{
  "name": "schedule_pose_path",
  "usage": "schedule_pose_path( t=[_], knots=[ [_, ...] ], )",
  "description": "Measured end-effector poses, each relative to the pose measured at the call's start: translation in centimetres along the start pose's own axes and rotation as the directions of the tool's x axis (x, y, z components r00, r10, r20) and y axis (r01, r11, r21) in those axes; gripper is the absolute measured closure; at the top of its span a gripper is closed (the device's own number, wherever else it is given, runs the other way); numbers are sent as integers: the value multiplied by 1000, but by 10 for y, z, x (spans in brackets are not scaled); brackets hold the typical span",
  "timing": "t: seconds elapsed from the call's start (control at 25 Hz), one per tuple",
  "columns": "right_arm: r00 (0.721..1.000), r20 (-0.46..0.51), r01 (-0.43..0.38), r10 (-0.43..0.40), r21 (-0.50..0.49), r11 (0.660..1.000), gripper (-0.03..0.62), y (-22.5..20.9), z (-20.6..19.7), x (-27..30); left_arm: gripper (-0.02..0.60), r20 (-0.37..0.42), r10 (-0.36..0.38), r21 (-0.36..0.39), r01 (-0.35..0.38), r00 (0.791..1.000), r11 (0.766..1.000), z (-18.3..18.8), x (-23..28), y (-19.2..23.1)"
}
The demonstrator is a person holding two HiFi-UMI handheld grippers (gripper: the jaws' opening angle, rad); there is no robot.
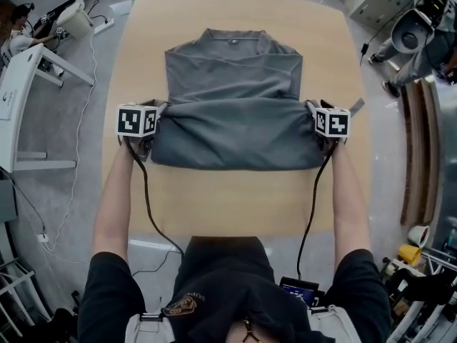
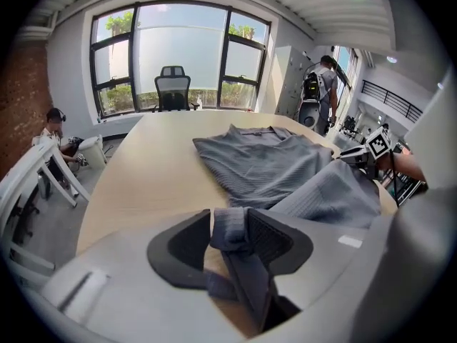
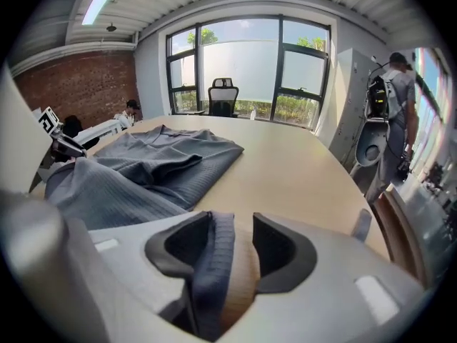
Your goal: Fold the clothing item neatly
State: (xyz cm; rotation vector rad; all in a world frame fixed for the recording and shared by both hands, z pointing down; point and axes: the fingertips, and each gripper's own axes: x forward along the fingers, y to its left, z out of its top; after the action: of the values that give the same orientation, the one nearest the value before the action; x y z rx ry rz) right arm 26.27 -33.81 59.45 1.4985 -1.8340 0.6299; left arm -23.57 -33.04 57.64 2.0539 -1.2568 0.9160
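While both grippers rest low at the two sides of the grey shirt (image 1: 232, 95), the garment lies spread on the pale wooden desk (image 1: 235, 206), its collar (image 1: 233, 38) pointing away from the person. Its near half is doubled over the middle, making a thick rounded band that runs across from one gripper to the other. The upper body beyond that band lies flat, with a few soft creases.

The left gripper (image 2: 230, 240) is at the band's left end, and its fingers (image 2: 277, 243) stand apart. A bunched edge of the shirt sits between them, lying against the right-hand finger. Bare desk shows in the gap on the other side, so they do not clamp the cloth.

The right gripper (image 3: 239, 247) is at the band's right end. Its fingers (image 3: 284, 252) are likewise parted, with a strip of ribbed cloth leaning on the left-hand finger and the wood of the desk visible between that strip and the other finger.

Each gripper's marker cube (image 1: 137, 120) faces up at the head camera, and a black cable (image 1: 148, 199) trails from each back toward the person. Beyond the desk's far end an office chair (image 2: 172, 88) stands before the tall windows (image 2: 178, 48)
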Motion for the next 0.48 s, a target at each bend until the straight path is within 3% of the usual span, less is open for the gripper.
schedule_pose_path(
  t=[0.12, 0.48],
  knots=[
    [999, 37, 1, -2, 15, 1000, 408, -4, 5, -19, 377, 28, 7, -26, -6, 1000, 1000, -1, -20, 3],
    [995, 96, -6, 4, 18, 1000, 408, -2, -20, -86, 373, 71, 80, -76, -75, 994, 994, -34, -74, -14]
  ],
)
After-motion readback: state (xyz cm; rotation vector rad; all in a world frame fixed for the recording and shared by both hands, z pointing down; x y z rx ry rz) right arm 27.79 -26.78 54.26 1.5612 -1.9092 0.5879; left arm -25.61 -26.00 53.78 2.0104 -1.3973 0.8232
